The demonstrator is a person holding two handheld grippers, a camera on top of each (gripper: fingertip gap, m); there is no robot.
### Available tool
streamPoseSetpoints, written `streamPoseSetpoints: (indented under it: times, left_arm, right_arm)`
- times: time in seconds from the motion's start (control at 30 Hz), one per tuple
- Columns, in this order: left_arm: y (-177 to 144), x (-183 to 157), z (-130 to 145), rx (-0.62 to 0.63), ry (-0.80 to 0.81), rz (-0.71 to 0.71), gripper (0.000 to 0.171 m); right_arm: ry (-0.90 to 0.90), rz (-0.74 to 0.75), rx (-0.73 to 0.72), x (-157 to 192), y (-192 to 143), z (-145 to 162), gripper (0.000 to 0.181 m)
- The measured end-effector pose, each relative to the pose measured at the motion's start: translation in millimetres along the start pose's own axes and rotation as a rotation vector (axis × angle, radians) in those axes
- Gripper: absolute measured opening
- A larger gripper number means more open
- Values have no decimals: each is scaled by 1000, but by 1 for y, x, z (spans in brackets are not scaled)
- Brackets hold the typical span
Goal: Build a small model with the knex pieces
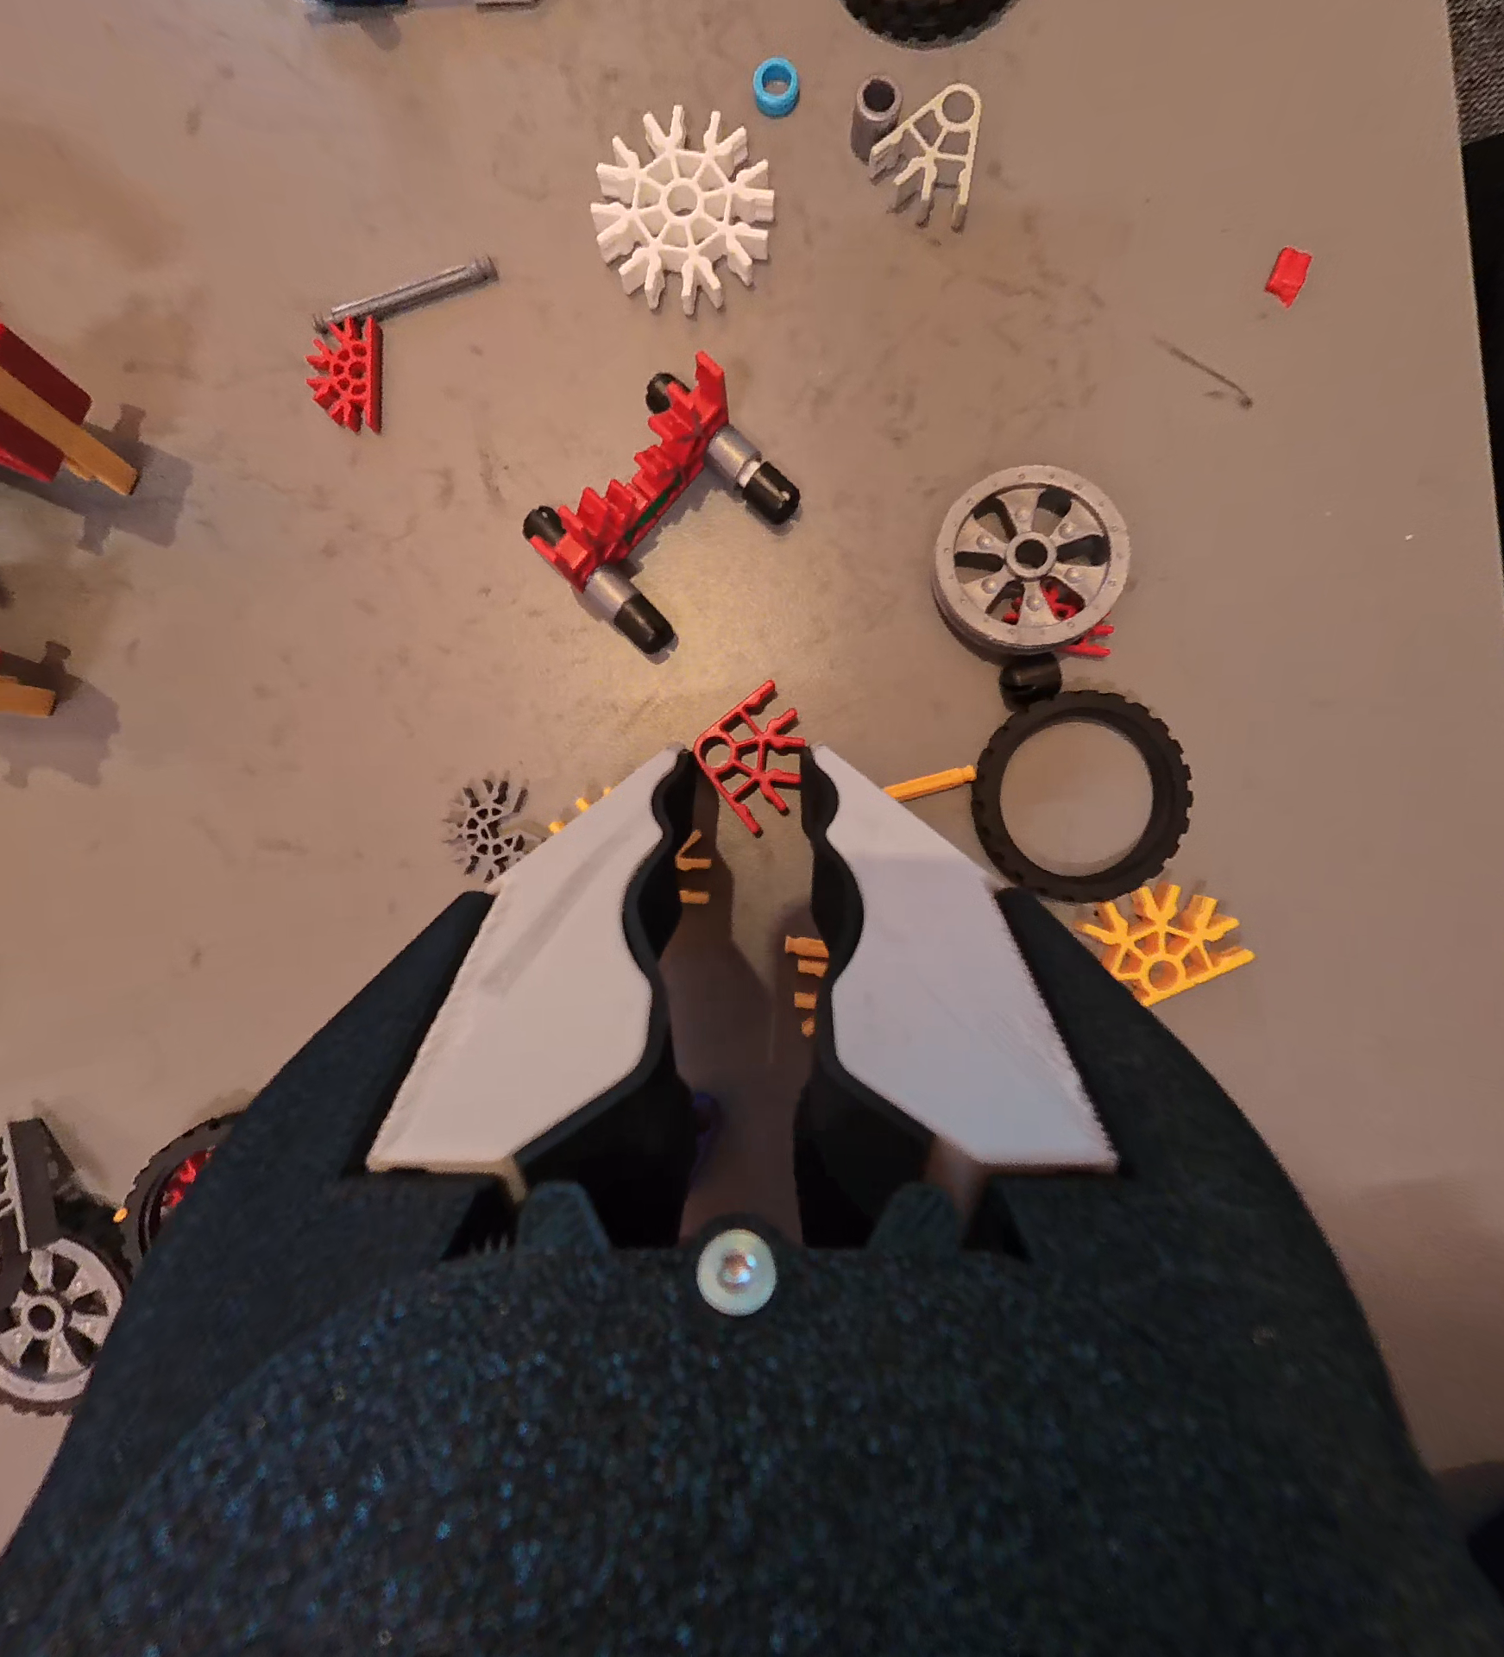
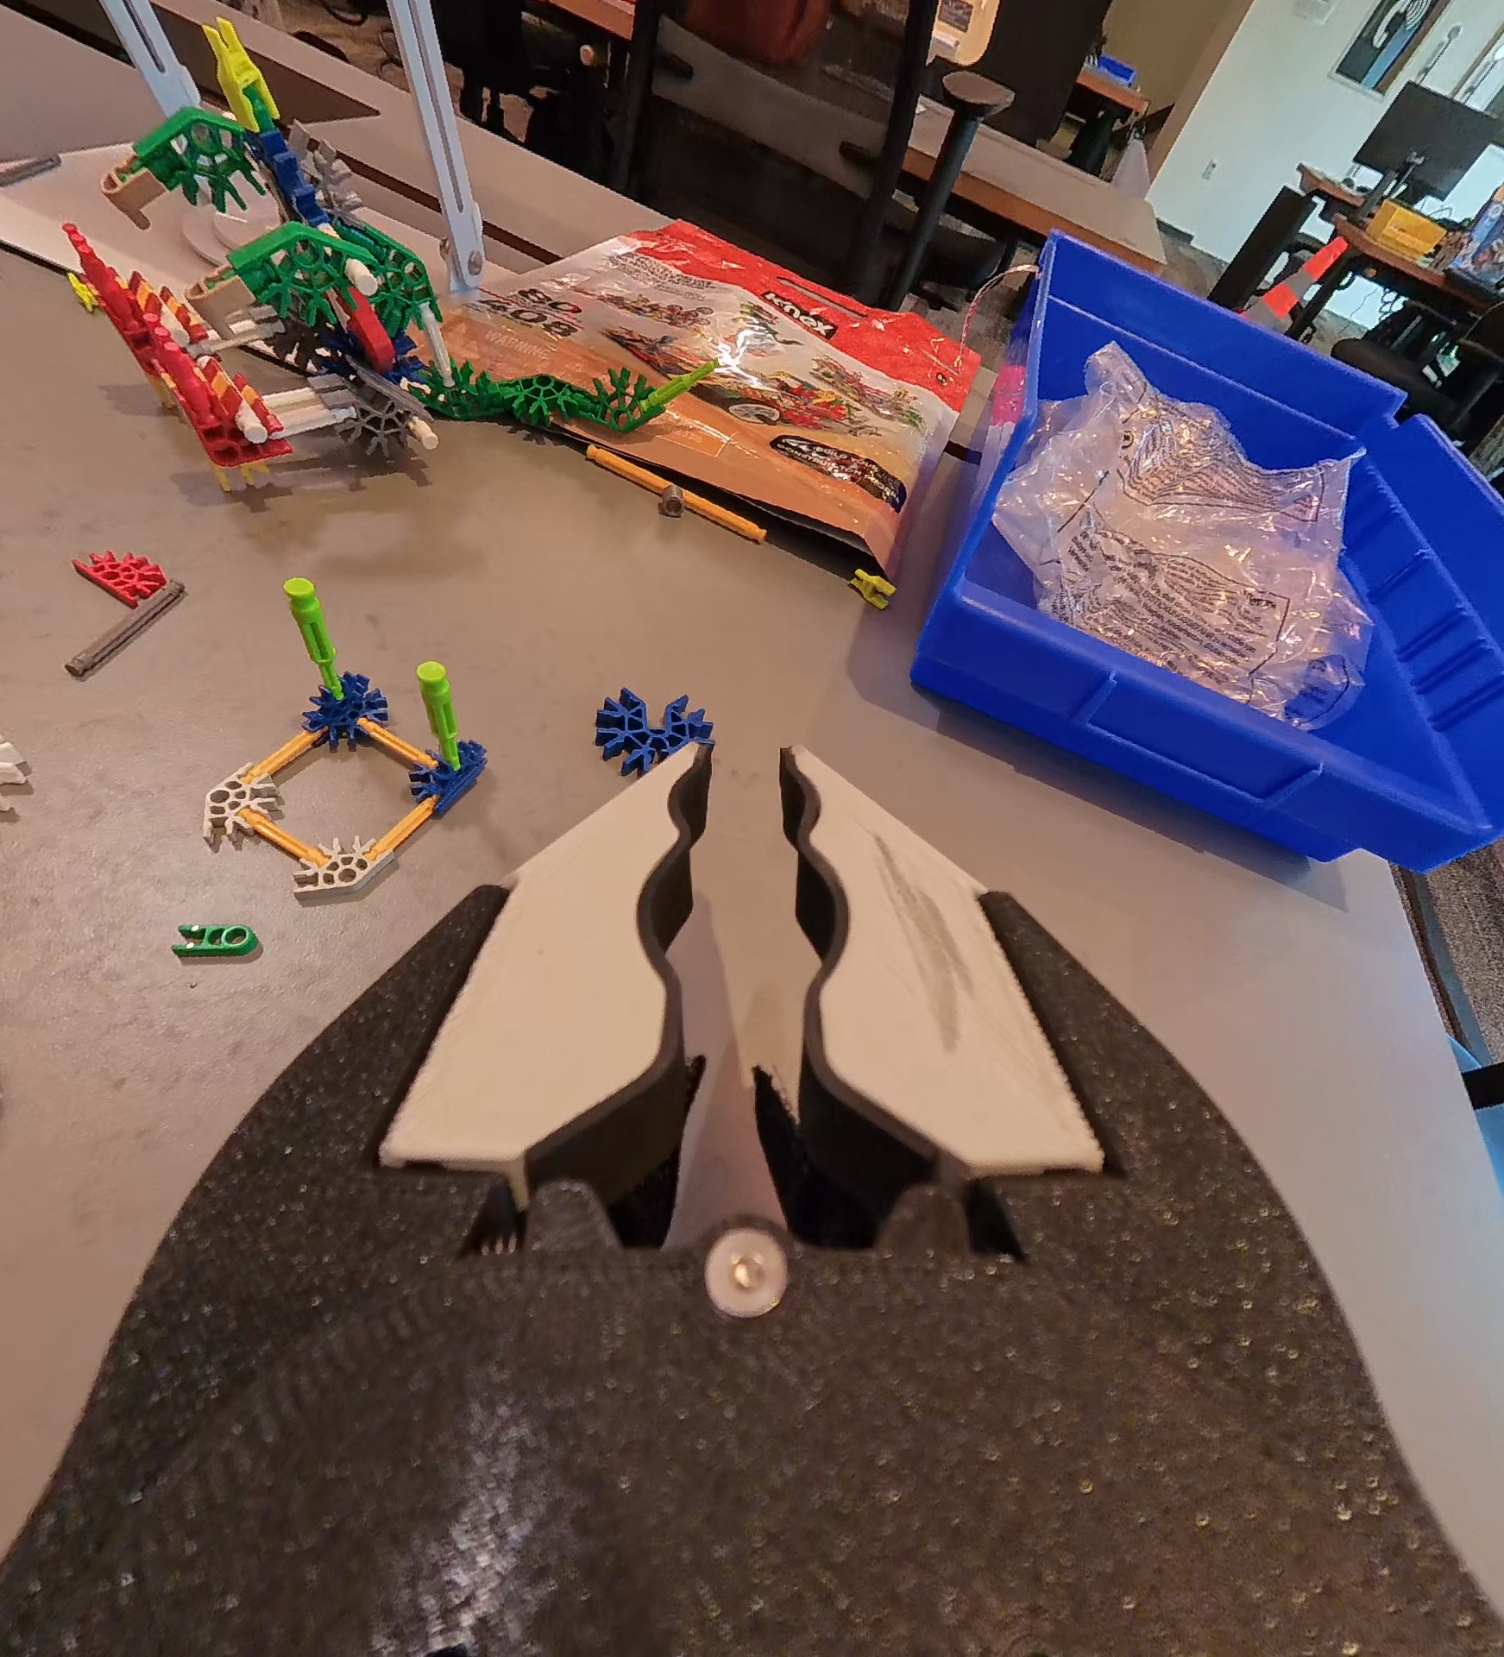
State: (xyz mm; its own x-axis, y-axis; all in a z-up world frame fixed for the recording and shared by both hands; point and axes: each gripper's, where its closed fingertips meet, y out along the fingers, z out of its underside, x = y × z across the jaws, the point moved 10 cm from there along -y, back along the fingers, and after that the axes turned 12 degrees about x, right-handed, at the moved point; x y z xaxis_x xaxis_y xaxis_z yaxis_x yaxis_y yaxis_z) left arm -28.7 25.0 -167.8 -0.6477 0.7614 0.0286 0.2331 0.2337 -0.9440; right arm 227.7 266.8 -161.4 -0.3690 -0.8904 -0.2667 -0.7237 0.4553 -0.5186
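In the left wrist view my left gripper (image 1: 746, 762) is closed on a red fan-shaped connector (image 1: 752, 758), with both fingertips touching its sides above the grey table (image 1: 300, 556). Orange pieces lie on the table under the fingers. A red connector assembly with two grey-and-black axles (image 1: 663, 498) lies just ahead. In the right wrist view my right gripper (image 2: 746, 762) is open by a narrow gap and holds nothing. It hangs over the table beside a pair of blue connectors (image 2: 651, 731).
Near the left gripper lie a black tyre (image 1: 1081, 793), a grey wheel hub (image 1: 1032, 558), a yellow connector (image 1: 1165, 941), and a white snowflake connector (image 1: 683, 208). The right view shows an orange-rod square frame with green pegs (image 2: 345, 771), a blue bin (image 2: 1268, 735), a toy bag (image 2: 730, 359), and a coloured model (image 2: 282, 296). The tips of one gripper are about 30 cm away from the tips of the other.
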Motion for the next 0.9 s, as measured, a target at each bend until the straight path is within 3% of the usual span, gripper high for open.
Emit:
streamPoseSetpoints:
  times: [0.9]
  left_arm:
    - [-13, 1, -11, -96, 33, -106, 21]
  right_arm:
    - [5, 3, -2, -1, 0, 0, 15]
